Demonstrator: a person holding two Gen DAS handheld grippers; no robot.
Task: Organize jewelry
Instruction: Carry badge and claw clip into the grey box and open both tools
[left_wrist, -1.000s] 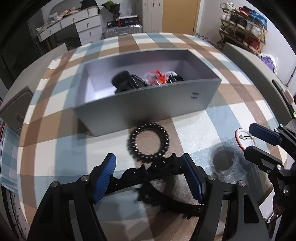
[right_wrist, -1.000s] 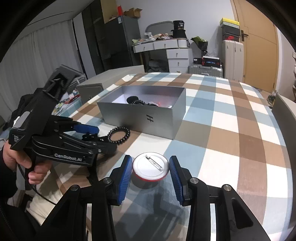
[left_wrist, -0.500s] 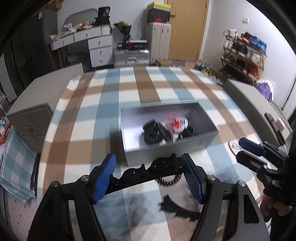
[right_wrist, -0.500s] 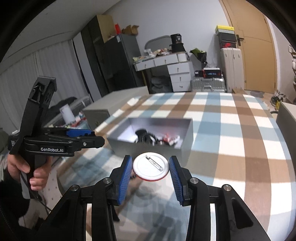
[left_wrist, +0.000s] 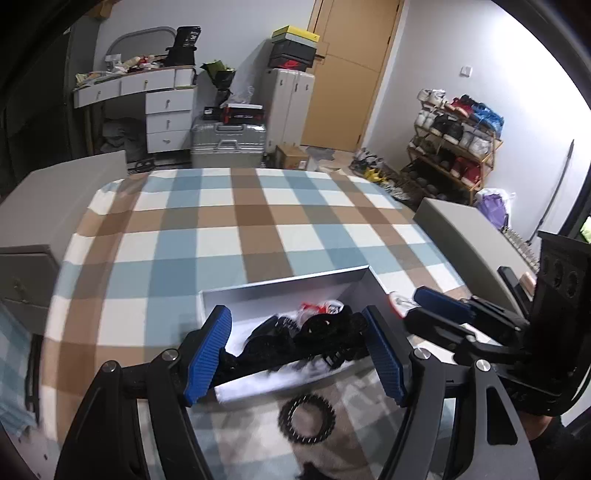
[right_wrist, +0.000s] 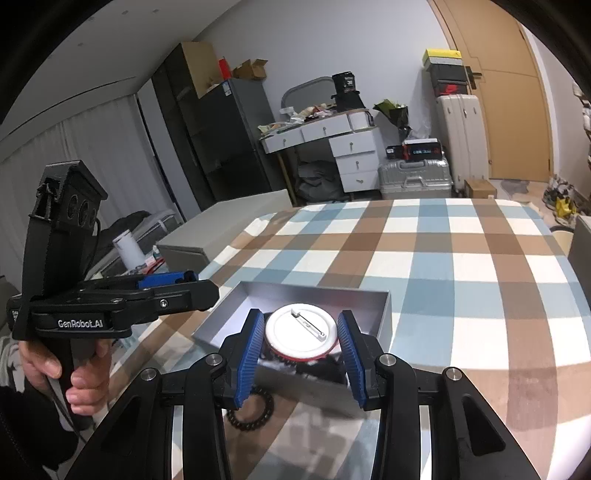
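My left gripper (left_wrist: 295, 347) is shut on a black scalloped hair clip (left_wrist: 325, 328) and holds it above the near wall of the grey box (left_wrist: 288, 284). The box holds black and red jewelry (left_wrist: 317, 308). My right gripper (right_wrist: 301, 354) is shut on a round white pin badge (right_wrist: 301, 332) with a red rim, pin side up, above the box (right_wrist: 384, 314). A black beaded bracelet (left_wrist: 307, 422) lies on the tablecloth in front of the box and shows in the right wrist view (right_wrist: 255, 415) too. The right gripper also shows at the right of the left wrist view (left_wrist: 424, 306).
The box stands on a table with a blue, brown and white checked cloth (left_wrist: 236, 229). Grey chair backs (left_wrist: 469, 236) stand at the table's sides. A white desk (left_wrist: 147, 92), suitcases and a shoe rack (left_wrist: 454, 147) are behind.
Both grippers have risen from the table with their loads and moved toward the box. The clip and the badge now hang over the box's near side. The bracelet has stayed on the cloth.
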